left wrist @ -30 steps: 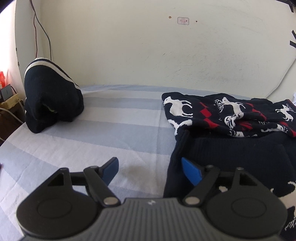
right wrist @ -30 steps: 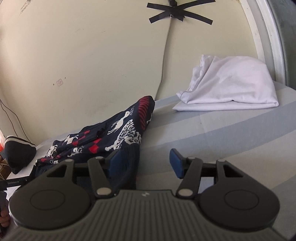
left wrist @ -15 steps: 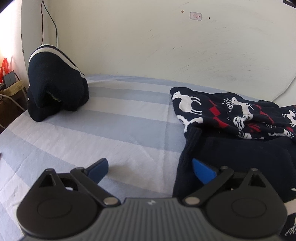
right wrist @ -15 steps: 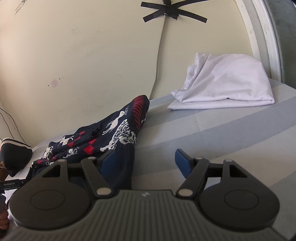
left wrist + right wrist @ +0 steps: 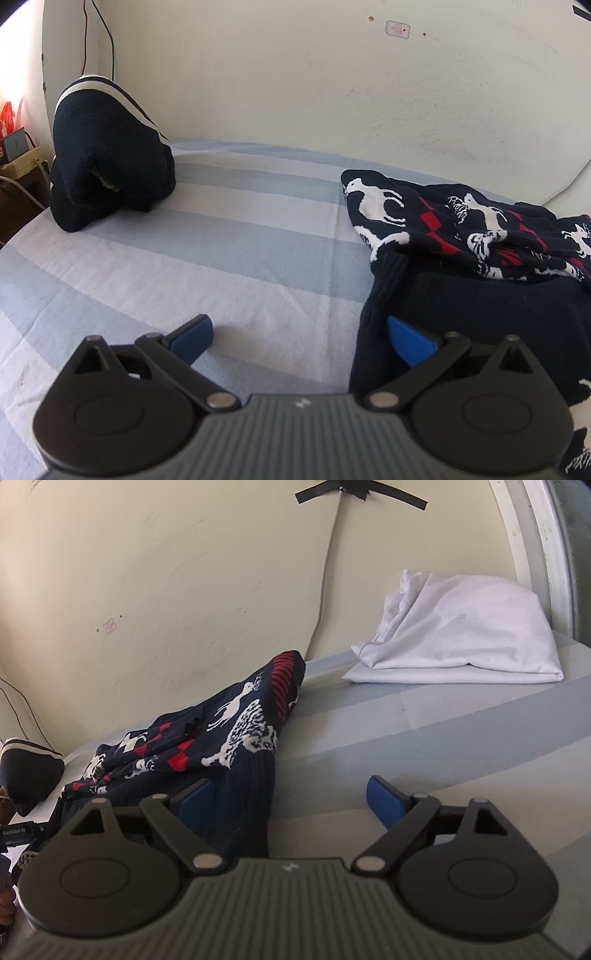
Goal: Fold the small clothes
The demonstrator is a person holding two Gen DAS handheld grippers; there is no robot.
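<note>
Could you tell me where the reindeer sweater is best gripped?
Grip the reindeer sweater at its ribbed dark hem edge, coming in level from the bare striped bedsheet. That edge lies free and thick, while the patterned part behind is bunched up.

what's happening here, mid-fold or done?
A person holds a tool in each hand over a striped bed. Both sit at the near hem of a navy reindeer sweater: the left tool straddles its left edge, the right tool its right edge. The left one is wide open, the right one's jaws are opening; neither grips the fabric. A folded navy garment lies apart by the wall.
</note>
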